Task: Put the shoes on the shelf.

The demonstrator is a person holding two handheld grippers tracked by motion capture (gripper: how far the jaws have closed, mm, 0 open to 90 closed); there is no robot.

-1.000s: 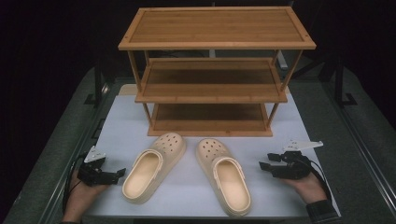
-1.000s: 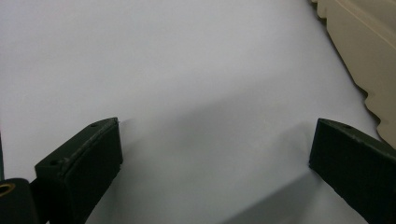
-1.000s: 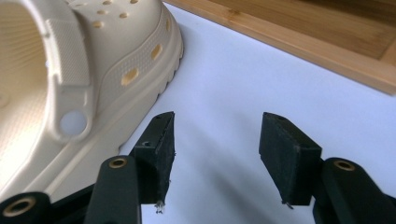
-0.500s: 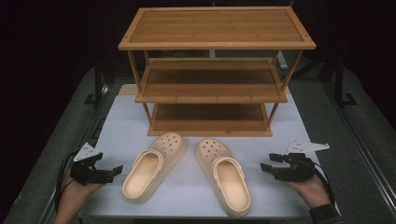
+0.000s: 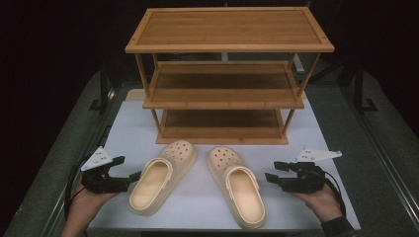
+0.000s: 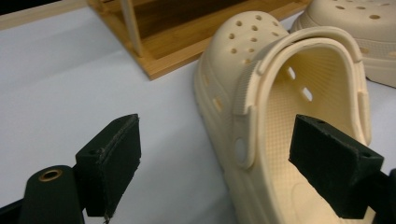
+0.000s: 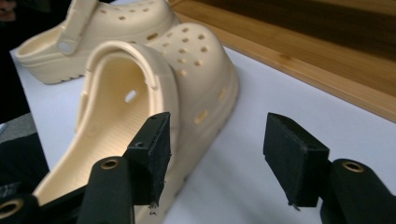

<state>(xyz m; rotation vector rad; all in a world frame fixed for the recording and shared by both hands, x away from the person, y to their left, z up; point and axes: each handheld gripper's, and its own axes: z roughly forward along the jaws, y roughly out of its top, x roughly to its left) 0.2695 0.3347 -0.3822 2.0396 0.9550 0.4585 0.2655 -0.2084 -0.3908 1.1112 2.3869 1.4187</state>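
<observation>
Lighting's pretty even from above in the high view: the white table top (image 5: pixel 128 128) is bright but not blown out, while everything past its edges drops off into near black. The wooden rack (image 5: pixel 225 74) throws soft shadow under its shelves, so the lower tiers look darker. That view is a bit soft and low-detail overall, no obvious glare. The two gripper views are sharper up close, with the black jaws crisp and their foam texture readable. The cream clog (image 6: pixel 280 116) in the left gripper view has gentle shading inside its hollow. In the right gripper view the far clog (image 7: pixel 93 32) and the rack's base board (image 7: pixel 327 51) go blurry.
</observation>
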